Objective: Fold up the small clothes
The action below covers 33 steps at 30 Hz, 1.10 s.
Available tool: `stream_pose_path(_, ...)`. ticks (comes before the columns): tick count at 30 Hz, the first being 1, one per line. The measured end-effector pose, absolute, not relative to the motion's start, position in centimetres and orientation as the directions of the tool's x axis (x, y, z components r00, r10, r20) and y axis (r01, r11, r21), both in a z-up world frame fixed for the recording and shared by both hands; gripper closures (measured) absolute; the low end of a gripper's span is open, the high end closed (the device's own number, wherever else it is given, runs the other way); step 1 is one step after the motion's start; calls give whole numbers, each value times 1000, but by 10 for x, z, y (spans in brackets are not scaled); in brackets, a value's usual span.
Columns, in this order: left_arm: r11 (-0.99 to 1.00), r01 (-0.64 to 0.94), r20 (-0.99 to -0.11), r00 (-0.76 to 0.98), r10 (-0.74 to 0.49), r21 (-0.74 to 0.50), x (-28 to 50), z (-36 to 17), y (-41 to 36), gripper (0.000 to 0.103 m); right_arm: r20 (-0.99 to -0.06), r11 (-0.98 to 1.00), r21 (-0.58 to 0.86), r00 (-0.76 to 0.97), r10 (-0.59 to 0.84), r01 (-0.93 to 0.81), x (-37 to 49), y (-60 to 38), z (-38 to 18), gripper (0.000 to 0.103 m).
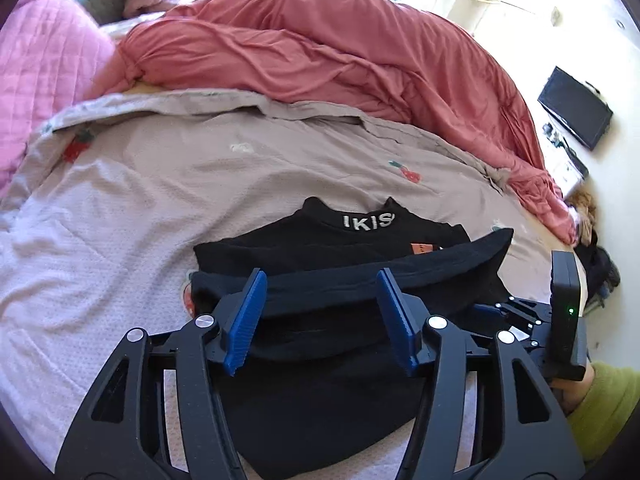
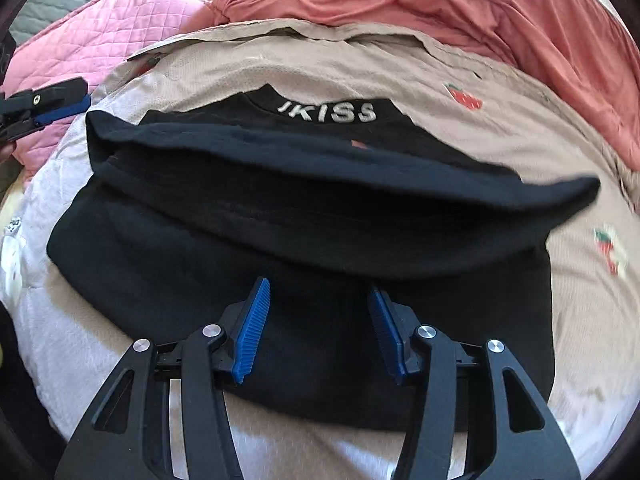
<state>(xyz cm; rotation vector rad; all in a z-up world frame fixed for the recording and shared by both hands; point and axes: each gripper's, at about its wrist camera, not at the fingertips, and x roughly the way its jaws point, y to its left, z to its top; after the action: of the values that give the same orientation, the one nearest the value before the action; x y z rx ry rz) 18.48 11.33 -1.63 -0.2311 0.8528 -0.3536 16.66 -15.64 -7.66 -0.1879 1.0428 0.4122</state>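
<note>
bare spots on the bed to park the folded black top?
Free: the beige strawberry sheet between the black top collar and the red duvet, and left toward the pink quilt. Crowded: near edge, under both open grippers, left gripper, right gripper.

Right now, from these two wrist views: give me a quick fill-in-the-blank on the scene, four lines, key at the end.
1. The black top has white lettering on its ____.
2. The sheet under it is printed with small ____.
3. The bunched duvet behind it is ____-coloured.
4. The left gripper and the right gripper both have ____ jaws.

Missing words: collar; strawberries; salmon; open
</note>
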Motion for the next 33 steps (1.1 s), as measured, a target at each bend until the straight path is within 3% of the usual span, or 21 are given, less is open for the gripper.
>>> stream_pose_path(3,917,194,-694,604,-392,-348,187,-20,117,53,-857,907,33,455,242,-419,185,-149,-71,54)
stream_pose_path(7,914,217,-671,624,-400,-344,185,-15,114,42,-850,917,18,477,225,-399,215,-141,-64,54)
stream_pose_path(14,920,285,-678,623,-390,-267,184,-20,97,39,-829,951,8,529,180,-311,260,-152,-47,54)
stream_pose_path(16,934,264,-707,611,-356,-243,189,-30,97,39,-814,959,36,548,192,-282,260,-164,-40,36)
stream_pose_path(20,954,162,-743,598,-300,-254,202,-48,115,34,-798,970,56,573,186,-236,253,-193,-38,35)
stream_pose_path(26,944,-34,-790,558,-254,-328,221,-87,154,34,-830,992,109,544,125,-60,258,-264,-60,35)
stream_pose_path(31,923,-42,-764,576,-291,-383,223,-90,160,34,-837,988,155,533,128,7,268,-296,-71,35)
stream_pose_path(33,926,-27,-757,585,-291,-377,224,-88,157,41,-838,987,159,530,130,9,272,-298,-73,35)
